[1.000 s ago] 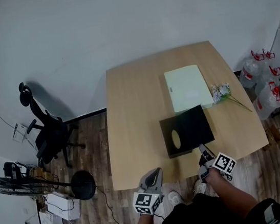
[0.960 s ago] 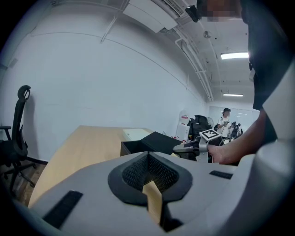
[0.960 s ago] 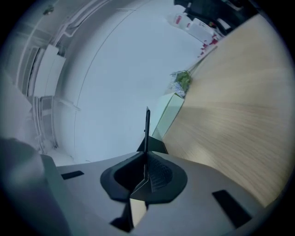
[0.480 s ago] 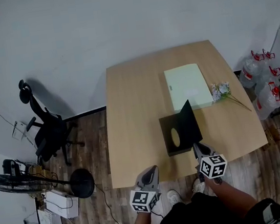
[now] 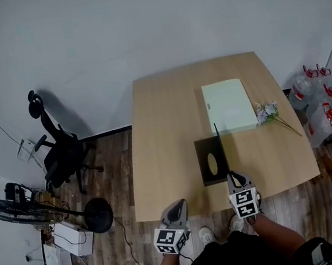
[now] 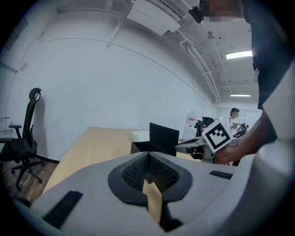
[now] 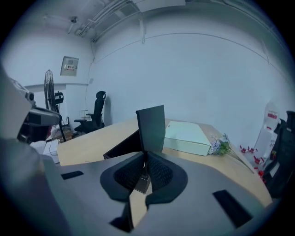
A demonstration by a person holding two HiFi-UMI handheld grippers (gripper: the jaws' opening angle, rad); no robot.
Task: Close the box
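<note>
Right tongs (image 7: 145,169) clamped shut on near lower edge of lid (image 7: 151,125). Lid upright, standing on edge. Hinge line straight away from tongs, along right side of box (image 5: 210,166), toward front of bench (image 5: 165,129). Cavity open to the left. Judged: needs swinging left and down. Left tongs (image 5: 178,207) together, empty, farther off.

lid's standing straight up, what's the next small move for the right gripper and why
Probably tip the lid leftward and lower it onto the box. The right gripper is shut on the lid's near edge, the lid stands upright along the box's right side, and the box lies open to its left.
</note>
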